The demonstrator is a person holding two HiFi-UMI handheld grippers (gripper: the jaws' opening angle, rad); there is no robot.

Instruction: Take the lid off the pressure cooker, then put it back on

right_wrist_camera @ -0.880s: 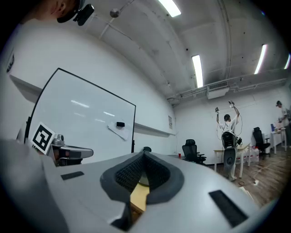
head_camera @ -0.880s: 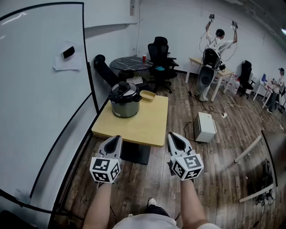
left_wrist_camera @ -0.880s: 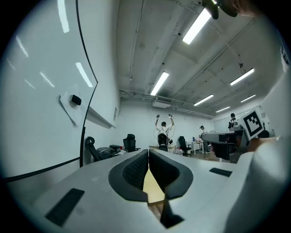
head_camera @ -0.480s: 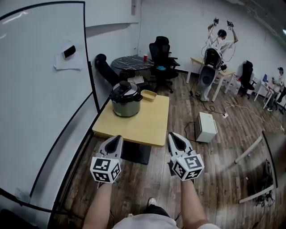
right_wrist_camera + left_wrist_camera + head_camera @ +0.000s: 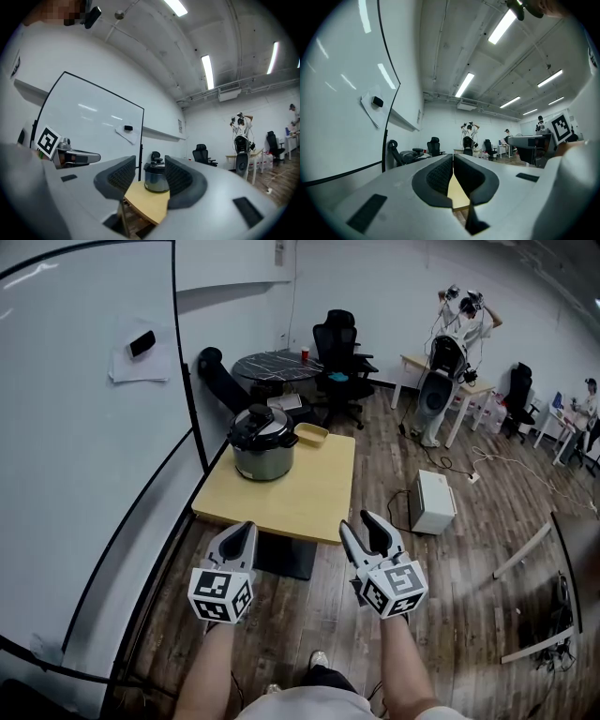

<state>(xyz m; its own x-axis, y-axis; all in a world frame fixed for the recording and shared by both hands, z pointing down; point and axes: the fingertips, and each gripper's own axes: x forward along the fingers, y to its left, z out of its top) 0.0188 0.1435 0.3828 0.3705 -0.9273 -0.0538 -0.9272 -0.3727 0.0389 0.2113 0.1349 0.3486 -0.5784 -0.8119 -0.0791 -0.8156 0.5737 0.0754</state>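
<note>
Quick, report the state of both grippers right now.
Left gripper: shut, holding nothing.
Right gripper: open, empty, well short of the pressure cooker.

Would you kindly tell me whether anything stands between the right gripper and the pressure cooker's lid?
Nothing visible does. The right gripper, fingers apart, is held short of the table; only its bare top lies between it and the pressure cooker, whose lid is on. The small tray sits at the cooker's right, off that line.
</note>
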